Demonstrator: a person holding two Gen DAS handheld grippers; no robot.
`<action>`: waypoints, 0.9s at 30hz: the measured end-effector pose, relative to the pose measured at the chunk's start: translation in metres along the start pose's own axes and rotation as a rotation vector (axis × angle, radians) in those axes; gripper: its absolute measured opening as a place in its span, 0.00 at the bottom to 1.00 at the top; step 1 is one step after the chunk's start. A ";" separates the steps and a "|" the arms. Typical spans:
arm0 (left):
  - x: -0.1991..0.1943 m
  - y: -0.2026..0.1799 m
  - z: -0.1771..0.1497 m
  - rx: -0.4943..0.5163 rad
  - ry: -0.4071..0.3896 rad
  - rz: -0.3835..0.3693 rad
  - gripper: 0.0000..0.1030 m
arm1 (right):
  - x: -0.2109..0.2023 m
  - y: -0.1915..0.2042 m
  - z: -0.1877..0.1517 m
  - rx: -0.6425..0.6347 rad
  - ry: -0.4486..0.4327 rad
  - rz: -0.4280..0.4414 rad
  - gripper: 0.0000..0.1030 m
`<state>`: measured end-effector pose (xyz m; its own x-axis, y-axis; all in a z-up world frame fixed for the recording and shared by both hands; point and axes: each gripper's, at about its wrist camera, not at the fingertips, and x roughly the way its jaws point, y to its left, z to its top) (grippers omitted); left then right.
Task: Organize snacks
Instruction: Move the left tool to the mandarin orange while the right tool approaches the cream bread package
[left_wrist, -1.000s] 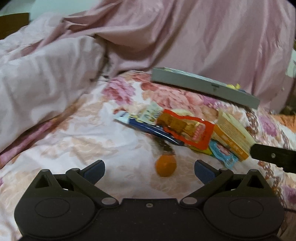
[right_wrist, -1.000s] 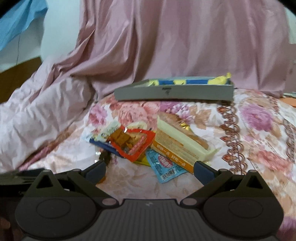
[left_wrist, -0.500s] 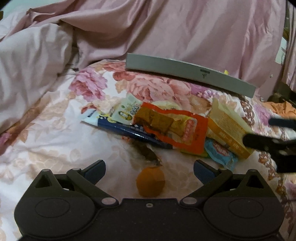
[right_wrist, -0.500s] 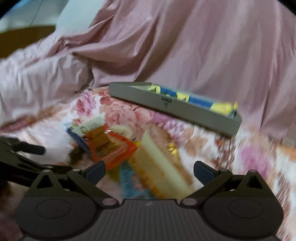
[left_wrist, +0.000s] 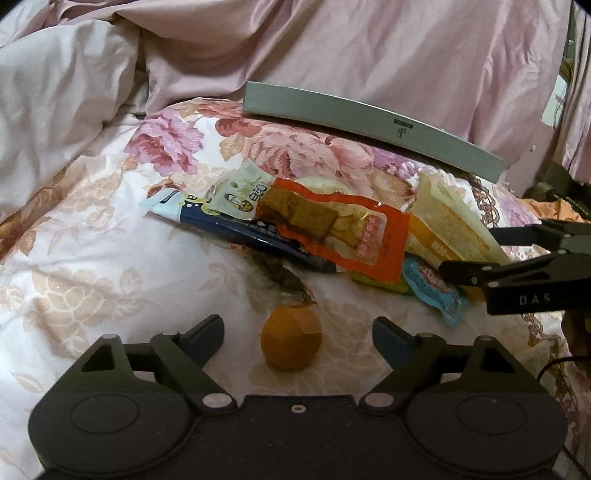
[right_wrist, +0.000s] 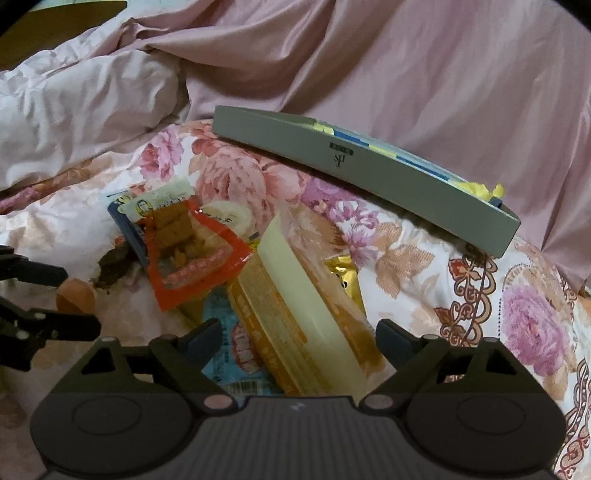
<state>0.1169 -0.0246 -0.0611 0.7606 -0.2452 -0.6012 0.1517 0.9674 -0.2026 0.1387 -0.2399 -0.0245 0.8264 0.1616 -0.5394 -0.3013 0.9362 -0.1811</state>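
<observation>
Orange, the ball (left_wrist: 291, 342) sits between our left gripper's (left_wrist: 297, 332) spread jaws. Our right gripper (right_wrist: 298, 336) straddles the yellow pack (right_wrist: 306, 317), jaws wide, not touching. Past both lie the red pouch (left_wrist: 343, 232), then the grey tray (right_wrist: 362, 173).

Landmark: grey tray (left_wrist: 369, 123) at the back of the bed (left_wrist: 92, 258).

- In front of the tray, a heap of snack packets (left_wrist: 332, 236) blocks your straight path; the packets overlap one another.
- Between the heap and the tray, a narrow strip of floral bedspread lies open.
- Left of the tray, bare bedspread gives you wide room, bounded by a rumpled pink quilt (left_wrist: 62, 110).
- Behind the tray, draped pink cloth (right_wrist: 424, 62) closes the far side.
- Nearest you, a small orange fruit (left_wrist: 291, 341) sits apart from the heap, between the left hand-held gripper (left_wrist: 297, 334) jaws, which stand wide.
- The right hand-held gripper (right_wrist: 299, 341) straddles the yellow packet (right_wrist: 306, 306), crowding the heap's right end.
</observation>
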 end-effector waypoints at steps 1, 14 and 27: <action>0.000 0.000 0.000 -0.007 0.000 0.002 0.79 | -0.003 0.002 0.000 -0.009 -0.008 0.002 0.85; 0.000 -0.007 -0.004 0.038 0.002 0.007 0.49 | -0.030 0.034 -0.006 -0.190 -0.064 0.003 0.56; 0.002 -0.006 -0.004 0.024 0.006 0.006 0.50 | 0.004 0.006 -0.002 -0.055 0.023 -0.029 0.85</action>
<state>0.1146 -0.0314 -0.0642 0.7579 -0.2392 -0.6069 0.1617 0.9702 -0.1804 0.1393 -0.2347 -0.0296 0.8242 0.1268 -0.5519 -0.3035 0.9217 -0.2414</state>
